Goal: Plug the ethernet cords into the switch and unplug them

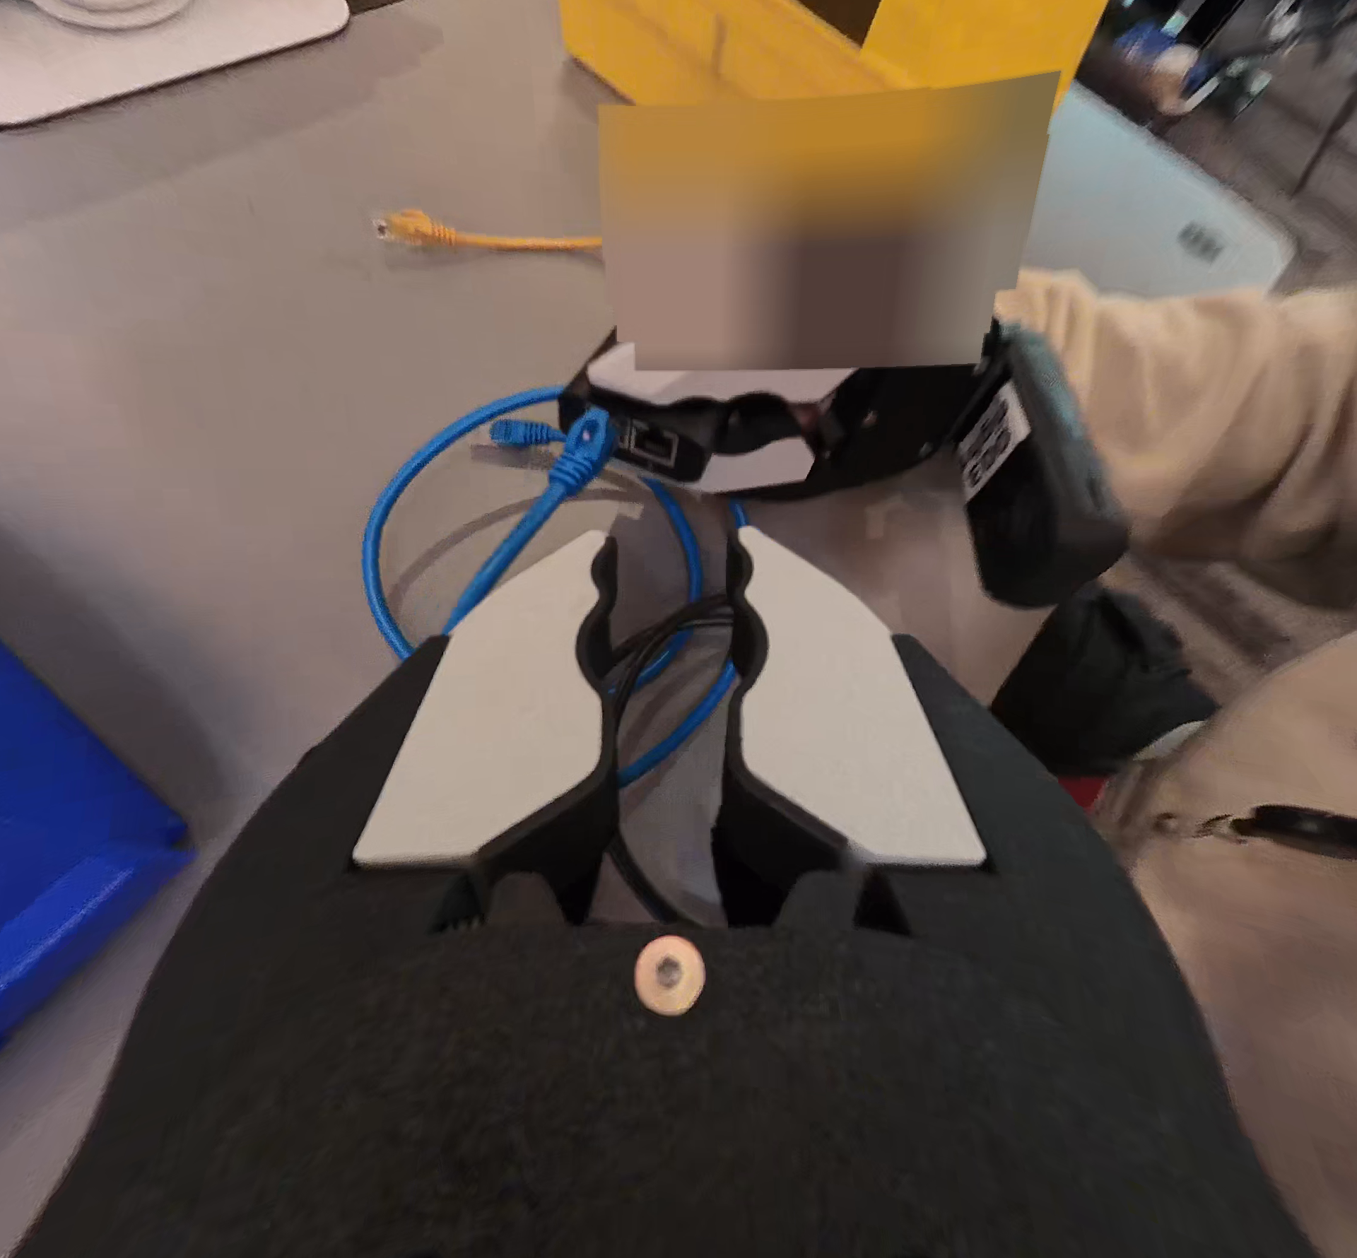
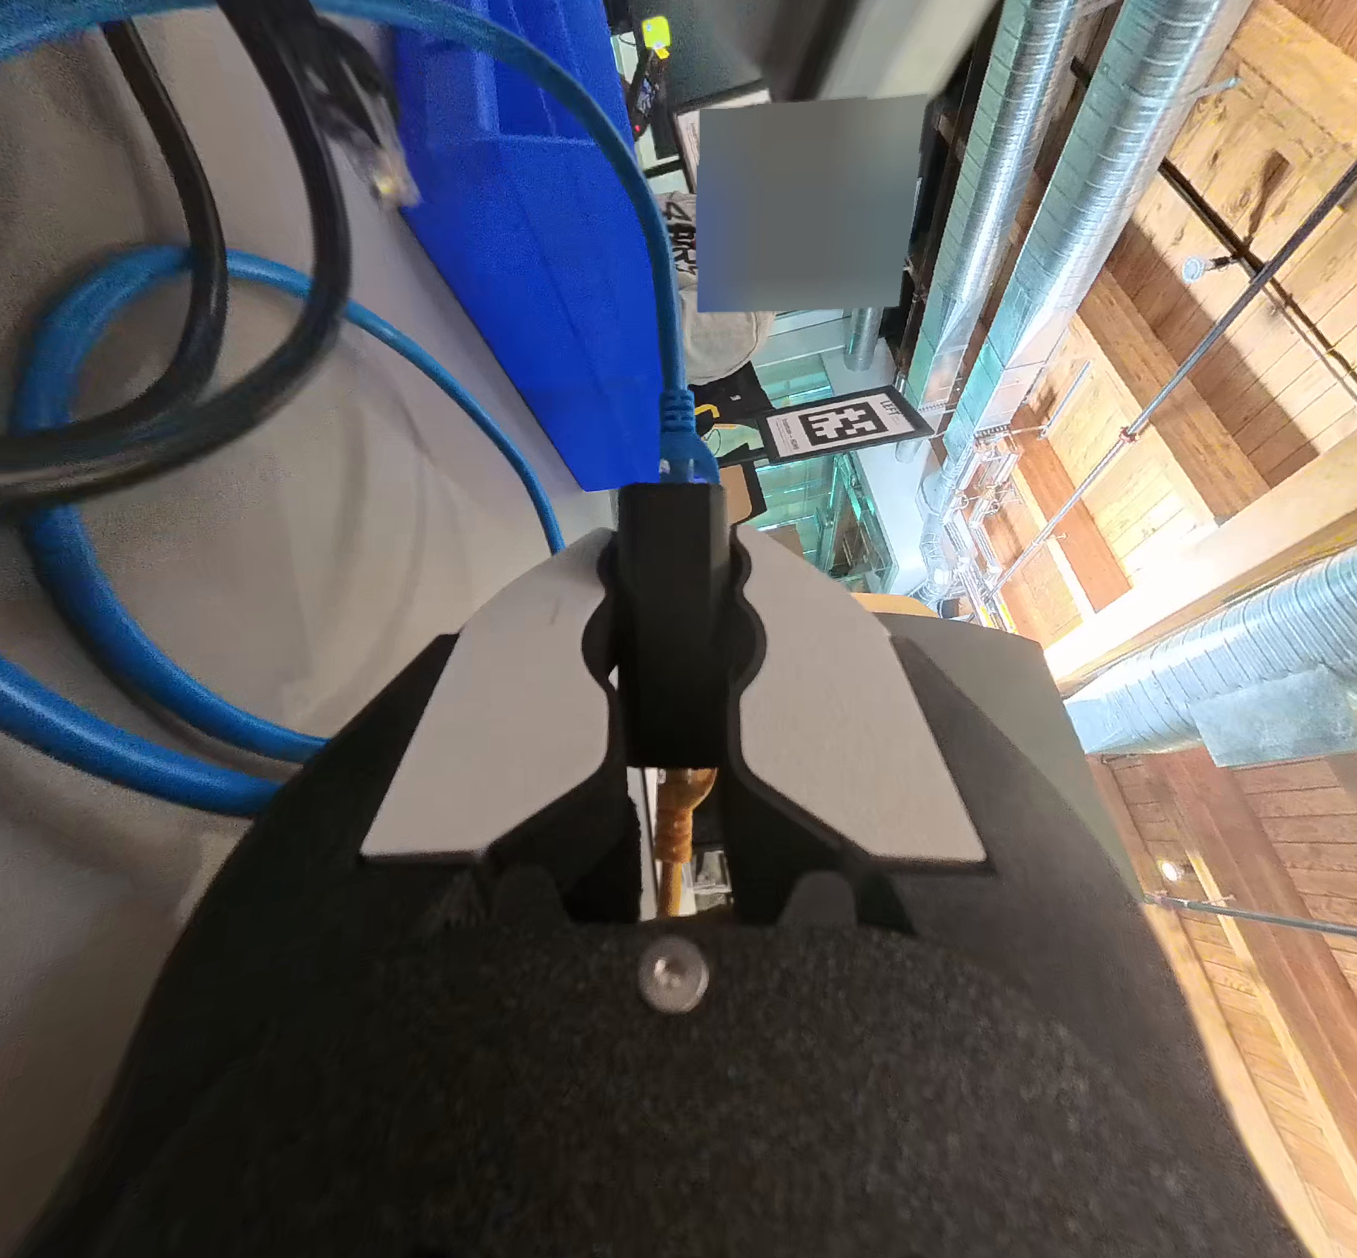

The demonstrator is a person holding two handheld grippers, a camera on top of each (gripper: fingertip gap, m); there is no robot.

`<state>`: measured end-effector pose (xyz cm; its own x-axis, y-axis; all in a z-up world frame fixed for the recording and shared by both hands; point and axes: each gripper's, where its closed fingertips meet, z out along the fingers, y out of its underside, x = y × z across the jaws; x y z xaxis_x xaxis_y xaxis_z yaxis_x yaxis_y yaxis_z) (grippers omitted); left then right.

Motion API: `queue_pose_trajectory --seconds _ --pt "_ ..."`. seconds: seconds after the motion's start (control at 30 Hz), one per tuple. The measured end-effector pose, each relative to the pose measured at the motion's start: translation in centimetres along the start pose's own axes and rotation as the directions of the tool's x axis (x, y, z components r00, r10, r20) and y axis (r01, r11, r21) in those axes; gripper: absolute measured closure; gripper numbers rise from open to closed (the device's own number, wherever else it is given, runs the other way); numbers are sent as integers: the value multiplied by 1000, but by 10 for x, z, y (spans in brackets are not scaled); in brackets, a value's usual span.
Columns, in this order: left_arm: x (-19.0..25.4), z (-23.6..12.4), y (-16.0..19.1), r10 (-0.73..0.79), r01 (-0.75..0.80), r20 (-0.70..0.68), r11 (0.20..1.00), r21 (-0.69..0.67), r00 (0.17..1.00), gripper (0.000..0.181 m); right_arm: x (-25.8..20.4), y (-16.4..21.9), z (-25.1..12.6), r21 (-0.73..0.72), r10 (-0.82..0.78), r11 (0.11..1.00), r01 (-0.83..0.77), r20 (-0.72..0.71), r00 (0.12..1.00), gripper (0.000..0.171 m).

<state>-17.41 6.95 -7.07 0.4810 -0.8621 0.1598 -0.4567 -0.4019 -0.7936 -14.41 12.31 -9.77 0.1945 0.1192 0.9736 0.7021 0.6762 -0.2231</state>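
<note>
Holding the black switch [image 2: 672, 628] between its two fingers, the right hand-held gripper [image 2: 672, 562] is clenched on it above the grey desk [image 1: 220, 341]. A blue cord [image 2: 679, 415] is plugged into the far end of the switch, and an orange cord [image 2: 679, 826] enters the near end. The left hand-held gripper [image 1: 670, 547] is released and grasps nothing; a loop of blue cable and thin black wires lie under its fingers. Another orange plug [image 1: 411, 228] lies loose on the desk, near a yellow box [image 1: 734, 4].
</note>
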Motion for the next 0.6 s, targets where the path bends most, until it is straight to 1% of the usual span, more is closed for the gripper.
queue_pose_trajectory --seconds 0.03,0.1,0.17,0.23,0.3,0.37,0.43,0.47,0.5,0.57,0.6 --pt "-3 -3 -7 -47 47 -26 999 7 999 153 0 0 0 1 -8 1000 8 -1 1000 145" --pt "-20 -6 -18 -157 157 -33 988 -1 987 153 2 -3 0 13 -31 999 31 -20 999 146" --pt "-23 -2 -27 -266 262 -138 964 -51 954 153 4 -8 -2 31 -54 998 56 -41 998 145" --pt "-21 9 -20 -388 342 -250 917 -206 887 145 4 -14 -3 49 -79 995 81 -55 995 145" --pt "-17 17 -11 -516 407 -328 845 -347 791 147 3 -17 -3 55 -99 993 102 -52 994 146" --pt "-20 22 -6 -610 465 -344 780 -418 714 156 -1 -18 -4 55 -134 989 136 -43 990 146" --pt "-22 24 -4 -658 496 -348 742 -450 668 158 -3 -19 -4 53 -143 988 145 -38 989 146" --pt "-24 25 -3 -660 494 -341 738 -460 669 164 -3 -19 -4 54 -145 988 147 -37 989 146" --pt "-25 26 -2 -658 488 -336 738 -467 674 165 -2 -19 -3 51 -151 987 153 -38 988 146" --pt "-27 27 -2 -649 469 -323 739 -484 689 160 -3 -19 -3 48 -166 985 167 -41 985 146" --pt "-31 28 -3 -631 455 -307 749 -482 713 156 -2 -20 -3 53 -165 984 168 -45 985 146"
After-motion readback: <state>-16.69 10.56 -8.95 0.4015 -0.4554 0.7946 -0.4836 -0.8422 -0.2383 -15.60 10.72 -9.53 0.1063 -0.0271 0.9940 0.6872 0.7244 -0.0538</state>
